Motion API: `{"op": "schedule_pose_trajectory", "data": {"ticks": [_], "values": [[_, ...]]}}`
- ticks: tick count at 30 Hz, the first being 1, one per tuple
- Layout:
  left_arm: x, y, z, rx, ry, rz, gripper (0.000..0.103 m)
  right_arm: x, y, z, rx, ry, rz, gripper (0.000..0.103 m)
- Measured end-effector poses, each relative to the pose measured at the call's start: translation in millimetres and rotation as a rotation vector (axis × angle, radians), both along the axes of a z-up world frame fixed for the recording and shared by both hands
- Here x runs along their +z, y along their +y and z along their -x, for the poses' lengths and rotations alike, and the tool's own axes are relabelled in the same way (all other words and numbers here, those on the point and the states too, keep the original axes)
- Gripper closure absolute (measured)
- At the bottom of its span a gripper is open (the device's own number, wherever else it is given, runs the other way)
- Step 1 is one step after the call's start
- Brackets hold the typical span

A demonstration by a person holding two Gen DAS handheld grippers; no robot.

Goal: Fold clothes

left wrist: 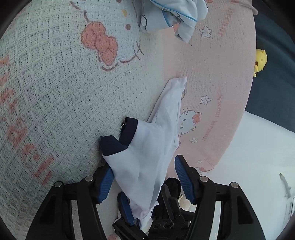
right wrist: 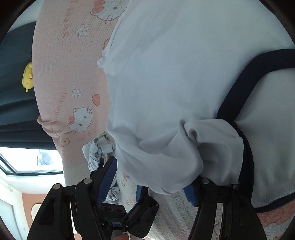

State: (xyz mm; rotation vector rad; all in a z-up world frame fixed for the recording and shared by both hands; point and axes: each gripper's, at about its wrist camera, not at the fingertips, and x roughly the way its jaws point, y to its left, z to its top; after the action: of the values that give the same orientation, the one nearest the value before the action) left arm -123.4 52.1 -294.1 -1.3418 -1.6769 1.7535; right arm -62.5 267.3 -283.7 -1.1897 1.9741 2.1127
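Hanging between both grippers, a white garment with navy trim (left wrist: 147, 147) is held off the bed. In the left wrist view a gripper (left wrist: 142, 184) is seen with its blue fingers (left wrist: 106, 184) set wide, the cloth draped between them, while a second, narrower pair lower down seems to pinch the fabric; which gripper grips cannot be told for certain. In the right wrist view the gripper (right wrist: 151, 186) is buried under a bunched sleeve (right wrist: 184, 147), its fingers apart. The fold is judged unfinished: the garment is lifted and rumpled, not flat. Beyond, a pink and white cartoon-cat blanket (left wrist: 55, 83) covers the bed, a crumpled light-blue garment (left wrist: 180, 16) lies at its far edge, and a yellow toy (left wrist: 260, 61) sits past it.
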Motion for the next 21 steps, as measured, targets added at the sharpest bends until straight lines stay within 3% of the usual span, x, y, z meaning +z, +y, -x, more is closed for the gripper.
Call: {"op": "schedule_pose_trajectory", "data": {"ticks": [5,8,10,12,19,21], "values": [[-1,-7,-10,-0.003,-0.01,-0.003,0.042,-5,3,-3,-0.009,0.031,0.004,0.041],[-5,-9,-9,0.022,-0.053,-0.022,0.042,-7,1,-8,-0.01,0.018,-0.061,0.064],[-5,-16,-16,0.028,-0.045,-0.009,0.042,-13,3,-12,-0.015,0.01,-0.073,0.087],[-4,-22,-25,0.03,-0.021,0.017,0.042,-15,4,-12,-0.006,0.012,-0.074,0.094],[-11,-21,-24,0.015,-0.025,0.076,0.043,-17,6,-10,0.035,0.023,-0.077,0.094],[-14,-21,-24,0.01,-0.025,0.093,0.066,-17,7,-9,0.046,0.026,-0.078,0.094]]}}
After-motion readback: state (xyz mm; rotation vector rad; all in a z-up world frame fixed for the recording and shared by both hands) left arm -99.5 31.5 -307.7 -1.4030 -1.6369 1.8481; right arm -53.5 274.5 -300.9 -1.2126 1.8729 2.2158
